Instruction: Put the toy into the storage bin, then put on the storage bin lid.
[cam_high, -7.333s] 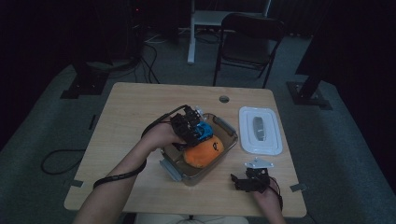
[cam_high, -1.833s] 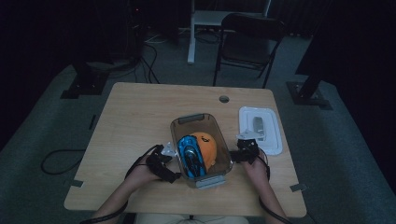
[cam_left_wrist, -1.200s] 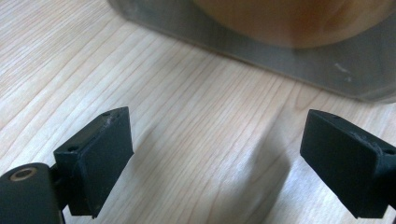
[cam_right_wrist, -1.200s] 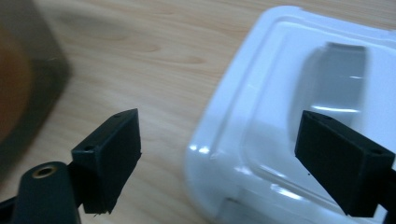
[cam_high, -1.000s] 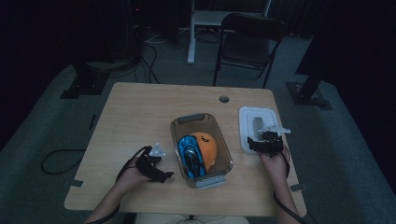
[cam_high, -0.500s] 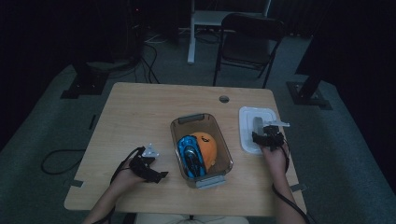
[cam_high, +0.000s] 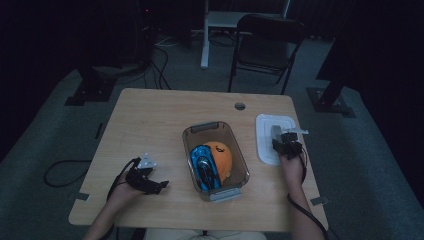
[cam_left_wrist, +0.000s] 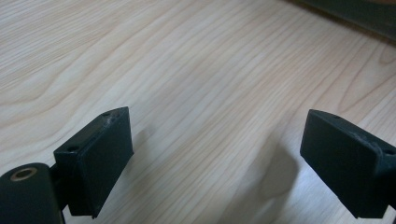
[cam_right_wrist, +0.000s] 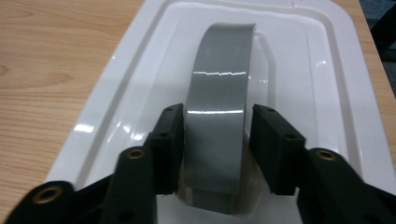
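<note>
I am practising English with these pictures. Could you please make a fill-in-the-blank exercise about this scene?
1. The right gripper closes on the grey ____ of the white lid.
2. The left gripper is ____, with bare table between its jaws.
3. In the clear box, a blue toy car lies beside a ____ ball.

Missing words: handle; open; orange

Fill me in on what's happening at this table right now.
A person works with tongs in each hand. The right tongs have just been closing around the grey handle of the white lid, which lies flat on the table beside the clear container. That container holds a blue toy car and an orange plush. The left tongs are open over bare wood, holding nothing.
</note>
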